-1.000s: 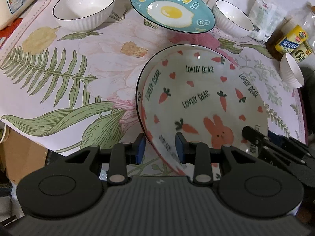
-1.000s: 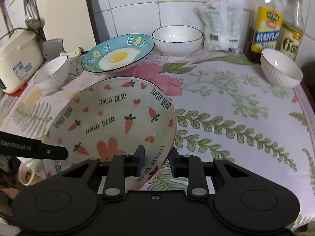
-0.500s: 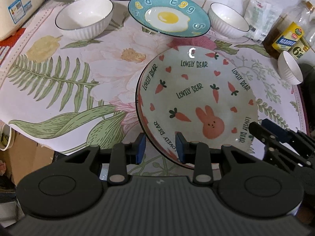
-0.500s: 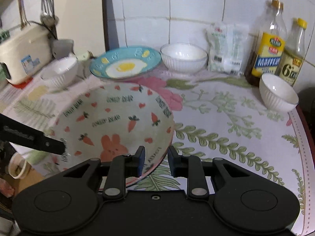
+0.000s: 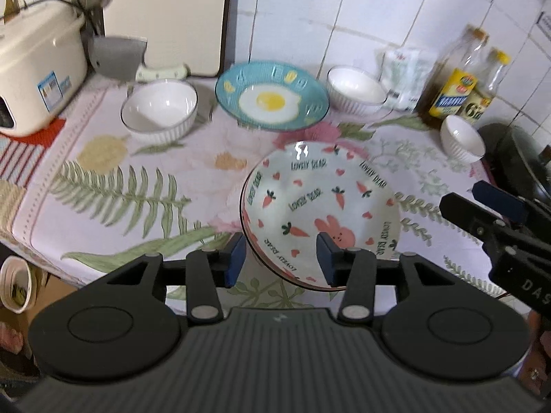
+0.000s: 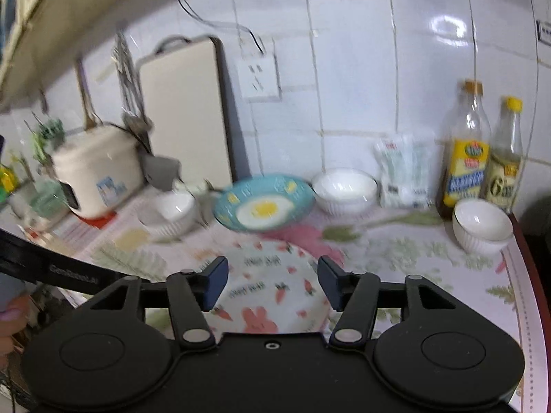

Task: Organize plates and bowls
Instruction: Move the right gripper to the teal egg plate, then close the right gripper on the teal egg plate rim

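Ceramic carrot plate [image 5: 320, 206] flat on cloth | left gripper [image 5: 280, 256] — jaws just opened, clear | right gripper [image 6: 272, 284] — likewise, empty

Glossy ceramic plate [image 5: 320, 203], matt floral tablecloth [image 5: 113, 186]

Plates [image 5: 320, 213]: two. White bowls [image 5: 159, 110]: three. Bottles [image 5: 454, 79]: two.

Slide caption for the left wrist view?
Left gripper jaws just opened, rabbit plate resting on the floral tablecloth.
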The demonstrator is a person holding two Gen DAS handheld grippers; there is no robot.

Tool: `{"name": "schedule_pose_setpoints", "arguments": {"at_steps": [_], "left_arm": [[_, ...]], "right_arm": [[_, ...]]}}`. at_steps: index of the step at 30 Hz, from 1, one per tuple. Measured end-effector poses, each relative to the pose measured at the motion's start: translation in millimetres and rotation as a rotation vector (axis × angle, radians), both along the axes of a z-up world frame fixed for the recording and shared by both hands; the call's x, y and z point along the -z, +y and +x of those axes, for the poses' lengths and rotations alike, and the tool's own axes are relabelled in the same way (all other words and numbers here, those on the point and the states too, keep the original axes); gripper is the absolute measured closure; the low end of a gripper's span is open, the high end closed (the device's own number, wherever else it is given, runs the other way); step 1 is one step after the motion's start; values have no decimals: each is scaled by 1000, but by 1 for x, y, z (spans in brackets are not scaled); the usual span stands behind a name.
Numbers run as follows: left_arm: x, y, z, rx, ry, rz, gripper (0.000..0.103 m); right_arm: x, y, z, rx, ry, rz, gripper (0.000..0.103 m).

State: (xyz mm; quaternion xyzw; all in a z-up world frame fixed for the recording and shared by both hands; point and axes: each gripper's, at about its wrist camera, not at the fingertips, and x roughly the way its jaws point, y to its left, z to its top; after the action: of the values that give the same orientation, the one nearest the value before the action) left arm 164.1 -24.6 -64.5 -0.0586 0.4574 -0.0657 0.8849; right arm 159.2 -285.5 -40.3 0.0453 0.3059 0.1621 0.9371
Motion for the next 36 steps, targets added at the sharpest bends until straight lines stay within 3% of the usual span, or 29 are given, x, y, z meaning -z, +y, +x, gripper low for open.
{"name": "schedule_pose_setpoints", "arguments": {"at_steps": [8, 11, 13, 21, 26, 31, 36], "left_arm": [[-25, 4, -10, 18, -73, -6, 51], [-31, 3, -5, 25, -88, 4, 45], [-31, 3, 0, 16, -102, 13, 32], [-9, 8, 45, -8, -126, 42, 16], [10, 12, 69, -83, -253, 78, 4], [31, 13, 100, -90, -260, 64, 4], [54, 17, 130, -129, -234, -25, 4]], "right_arm": [[-22, 5, -10, -60, -87, 52, 31], [-25, 6, -4, -65, -100, 48, 28], [-24, 5, 3, -62, -109, 55, 21], [-8, 3, 40, -83, -116, 52, 21], [12, 4, 74, -70, -163, 26, 20], [33, 10, 116, -109, -126, 19, 20], [58, 15, 161, -133, 18, 75, 21]]}}
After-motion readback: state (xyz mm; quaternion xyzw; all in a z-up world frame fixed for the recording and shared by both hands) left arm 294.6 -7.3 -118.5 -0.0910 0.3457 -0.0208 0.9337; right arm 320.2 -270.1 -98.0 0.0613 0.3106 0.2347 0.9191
